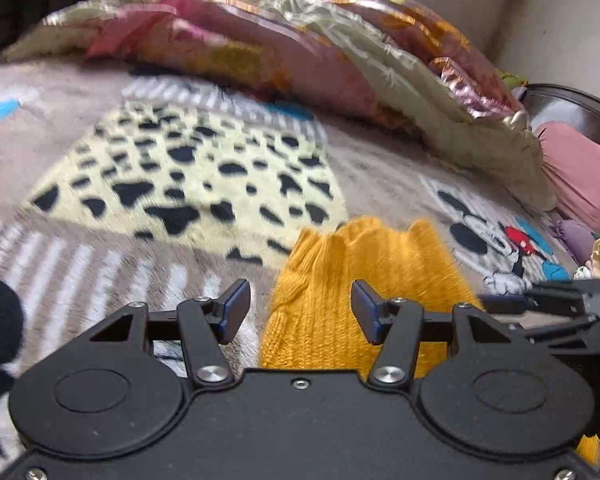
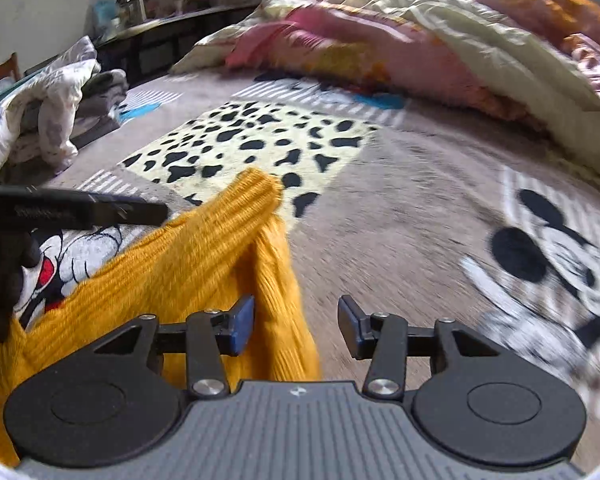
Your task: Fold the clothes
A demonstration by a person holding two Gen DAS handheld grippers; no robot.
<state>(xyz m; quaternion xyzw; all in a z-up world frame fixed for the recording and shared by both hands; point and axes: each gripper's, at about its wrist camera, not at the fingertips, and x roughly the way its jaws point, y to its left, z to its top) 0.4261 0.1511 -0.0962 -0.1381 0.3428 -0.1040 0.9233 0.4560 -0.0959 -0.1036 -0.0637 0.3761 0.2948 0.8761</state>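
one mustard sweater [image 1: 352, 300]; left gripper [image 1: 300, 310], right gripper [image 2: 296, 326] both parted, empty

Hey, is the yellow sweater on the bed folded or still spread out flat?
Partly folded. The yellow sweater has a ribbed sleeve or edge doubled over onto itself, rising in a ridge rather than lying flat. Its lower part is hidden behind the right gripper, so not neatly finished.

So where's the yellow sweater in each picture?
Left wrist view: the yellow sweater lies low in the middle, between the fingers and a bit right.
Right wrist view: the yellow sweater fills the lower left, its cuff pointing up toward the middle.
Shared landmark: the black-spotted patch on the blanket, just beyond the sweater.
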